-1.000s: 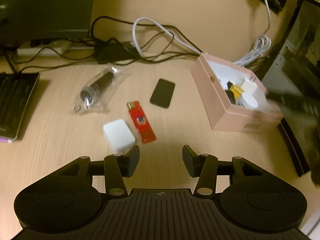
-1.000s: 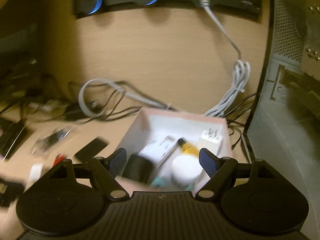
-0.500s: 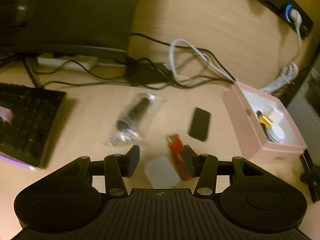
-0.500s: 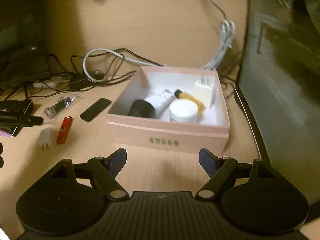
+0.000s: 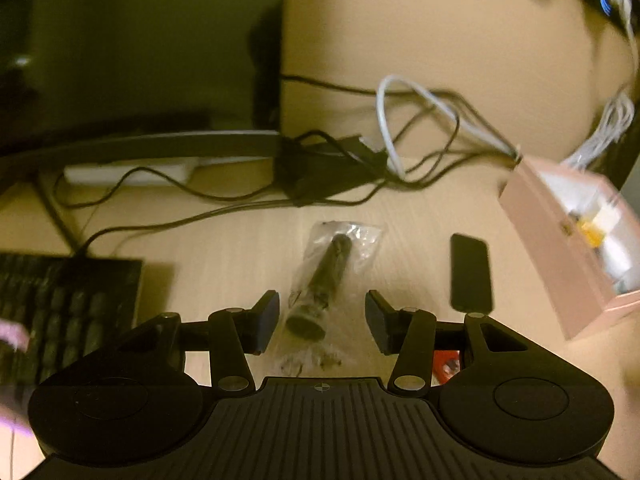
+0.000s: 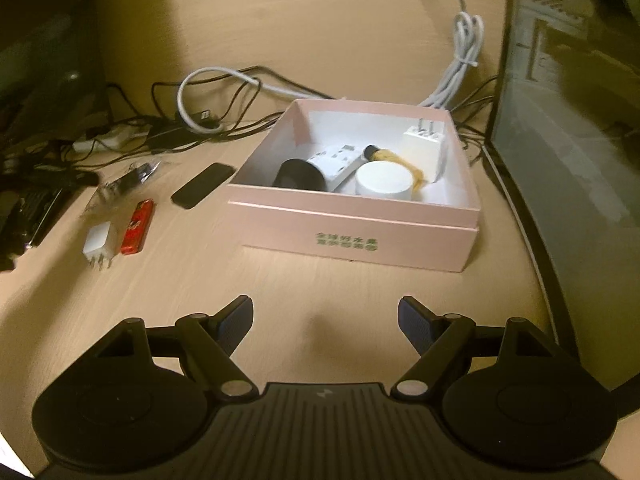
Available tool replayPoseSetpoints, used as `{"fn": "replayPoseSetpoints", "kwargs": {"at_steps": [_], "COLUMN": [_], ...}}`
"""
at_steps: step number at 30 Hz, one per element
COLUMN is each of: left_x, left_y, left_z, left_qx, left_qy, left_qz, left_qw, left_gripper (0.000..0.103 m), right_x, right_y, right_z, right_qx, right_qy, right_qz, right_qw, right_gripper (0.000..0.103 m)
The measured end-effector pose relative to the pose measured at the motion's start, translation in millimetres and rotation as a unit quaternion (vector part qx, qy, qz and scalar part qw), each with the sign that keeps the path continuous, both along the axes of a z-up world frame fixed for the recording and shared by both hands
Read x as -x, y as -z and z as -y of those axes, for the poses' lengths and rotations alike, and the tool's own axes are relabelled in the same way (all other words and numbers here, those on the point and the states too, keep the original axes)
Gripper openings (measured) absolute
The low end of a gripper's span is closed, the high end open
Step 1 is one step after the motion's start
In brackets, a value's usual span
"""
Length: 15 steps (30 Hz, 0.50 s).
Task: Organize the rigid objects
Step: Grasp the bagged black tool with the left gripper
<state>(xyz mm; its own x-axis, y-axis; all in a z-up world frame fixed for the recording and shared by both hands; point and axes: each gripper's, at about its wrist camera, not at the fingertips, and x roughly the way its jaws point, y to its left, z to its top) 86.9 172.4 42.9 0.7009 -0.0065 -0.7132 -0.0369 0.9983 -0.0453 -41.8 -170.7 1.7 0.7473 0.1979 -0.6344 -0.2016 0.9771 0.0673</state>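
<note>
On a pale wood-grain desk (image 6: 320, 288), the left gripper (image 5: 322, 316) hangs with its jaws spread apart on either side of a black cylindrical tool sealed in a clear plastic bag (image 5: 324, 284), the near end of the bag lying between the dark blue pads without either pad clearly touching it. Just right of the bag lies a flat black rectangular device (image 5: 470, 272), and a sliver of a red plastic lighter (image 5: 446, 364) shows behind the left gripper's right finger linkage. The right gripper (image 6: 325, 320), jaws wide apart and holding nothing, hovers over bare desk in front of an open pink cardboard box (image 6: 360, 232) with green lettering on its front wall. Inside the box sit a round white lidded jar (image 6: 386, 180), a white wall charger with its prongs up (image 6: 424, 152), a black-capped white tube (image 6: 320, 168) and a small amber bottle (image 6: 384, 156). Left of the box, in the right wrist view, the lighter lies beside a small white plug adapter (image 6: 98, 240), the two just apart. A tangle of black and white cables (image 5: 400, 148) runs along the back of the desk, a black keyboard (image 5: 60, 304) sits at far left, and a dark computer case (image 6: 568, 120) stands at right.
</note>
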Motion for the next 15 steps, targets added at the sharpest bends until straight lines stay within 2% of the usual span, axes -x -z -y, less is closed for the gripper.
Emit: {"fn": "replayPoseSetpoints", "kwargs": {"at_steps": [8, 14, 15], "left_x": [-40, -51, -52], "left_y": [28, 29, 28], "left_z": [4, 5, 6], "left_qx": [-0.01, 0.007, 0.002], "left_qy": [-0.008, -0.003, -0.006], "left_qz": [-0.04, -0.026, -0.029], "left_qw": [0.9991, 0.9996, 0.9995], "left_gripper": [0.054, 0.052, 0.048], "right_x": [8, 13, 13], "right_y": [0, 1, 2], "right_z": [-5, 5, 7], "right_qx": [0.022, 0.027, 0.027], "right_qy": [-0.015, 0.0, 0.003], "right_qz": [0.006, 0.004, 0.002], "right_qw": [1.0, 1.0, 1.0], "right_gripper": [0.08, 0.08, 0.08]}}
